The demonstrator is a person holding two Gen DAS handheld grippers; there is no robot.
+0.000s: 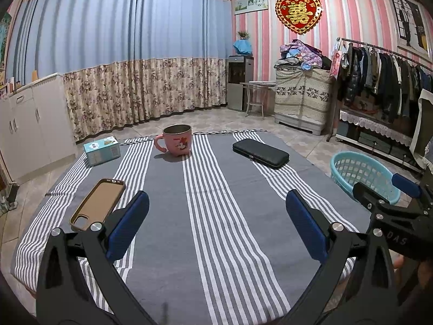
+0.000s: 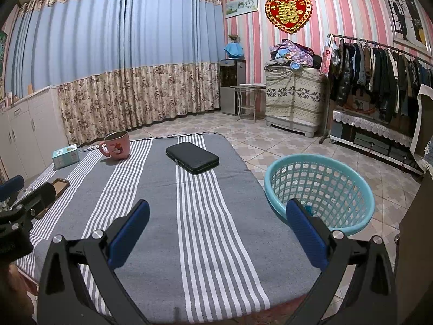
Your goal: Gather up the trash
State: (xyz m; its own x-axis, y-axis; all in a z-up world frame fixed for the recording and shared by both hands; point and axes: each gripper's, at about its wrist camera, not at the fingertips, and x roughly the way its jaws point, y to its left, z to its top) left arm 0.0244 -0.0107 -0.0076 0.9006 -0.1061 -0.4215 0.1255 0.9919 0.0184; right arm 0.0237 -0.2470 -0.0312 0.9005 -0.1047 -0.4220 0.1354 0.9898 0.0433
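1. I'm looking over a low surface covered with a grey cloth (image 1: 216, 216) that has bands of white stripes; around it the floor (image 2: 270, 140) is tiled in a beige pattern.
2. The room has blue curtains (image 1: 121, 40) with floral lower panels, pink striped wallpaper, a red heart ornament (image 1: 299, 13), a white cabinet (image 1: 27, 124) on the left, and a clothes rack (image 1: 384, 73) full of dark garments on the right.
3. My left gripper (image 1: 216, 224) hangs over the cloth with its blue pads spread wide and nothing between them.
4. My right gripper (image 2: 217, 226) is likewise released and empty, its right pad in front of the basket's near rim.
5. Count on the cloth: one pink mug (image 1: 176, 142), one black case (image 1: 260, 153), one brown phone case (image 1: 98, 203), one small teal box (image 1: 101, 150) at the far left corner.
6. One turquoise basket (image 2: 319, 189) stands on the floor just beside the cloth's right edge; a small dark-blue bit shows inside it, too hidden to identify.
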